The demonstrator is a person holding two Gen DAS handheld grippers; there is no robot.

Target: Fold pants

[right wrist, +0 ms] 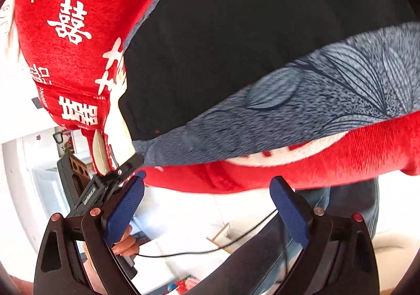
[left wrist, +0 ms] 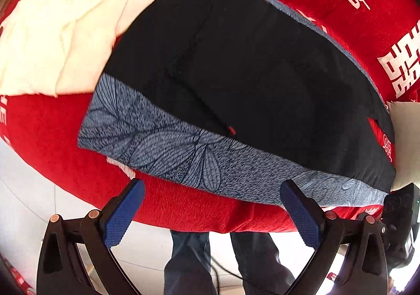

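Inspecting from my remote station: both claws at the near edge of the red cloth (left wrist: 65,153).
Left claw (left wrist: 212,199): spread wide, nothing between its pads.
Right claw (right wrist: 207,196): likewise spread wide, gripping nothing.
Pants (left wrist: 236,58): dark, folded into a flat block, lying ahead of both claws on a grey leaf-print fabric (left wrist: 157,142).
Fabric margin: its strip sits just beyond my left fingertips, not touching them.
Cream cloth (left wrist: 52,32): ahead and left of the left claw, beside the pants.
Stage: I judge the fold largely done.
Risk one: closing low could pinch the leaf-print layer with the pants and drag the stack.
Risk two: a one-sided pull near the cloth edge could skew the fold or slide it off.
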